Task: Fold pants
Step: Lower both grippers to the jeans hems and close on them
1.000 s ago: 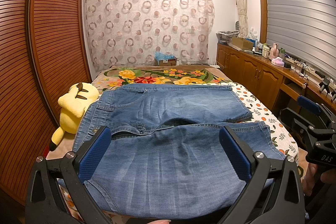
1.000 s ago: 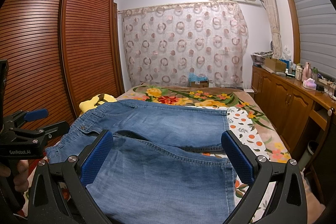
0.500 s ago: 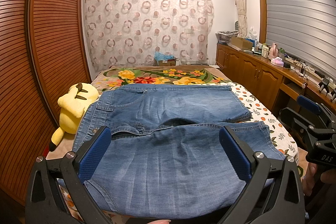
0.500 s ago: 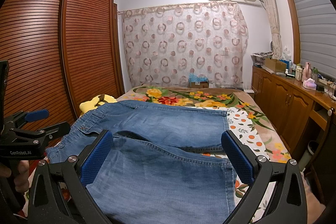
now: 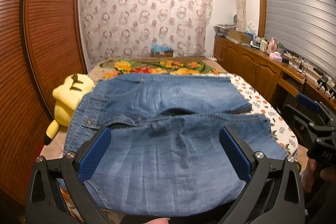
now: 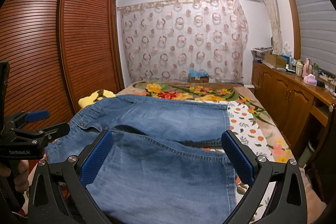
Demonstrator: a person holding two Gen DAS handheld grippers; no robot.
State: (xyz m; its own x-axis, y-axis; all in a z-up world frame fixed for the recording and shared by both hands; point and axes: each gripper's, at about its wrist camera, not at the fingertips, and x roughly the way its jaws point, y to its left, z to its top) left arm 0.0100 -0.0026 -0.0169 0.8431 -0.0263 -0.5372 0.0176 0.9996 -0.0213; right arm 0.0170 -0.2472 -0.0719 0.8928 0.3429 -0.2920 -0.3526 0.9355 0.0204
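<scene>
The denim shorts lie spread flat on the bed, waistband off to the left tool's outer side, one leg just ahead of both tools and the other leg beyond it. No fold looks made yet. Both the left tool and the right tool hover with jaws spread wide, holding nothing; every fold is still to come.
</scene>
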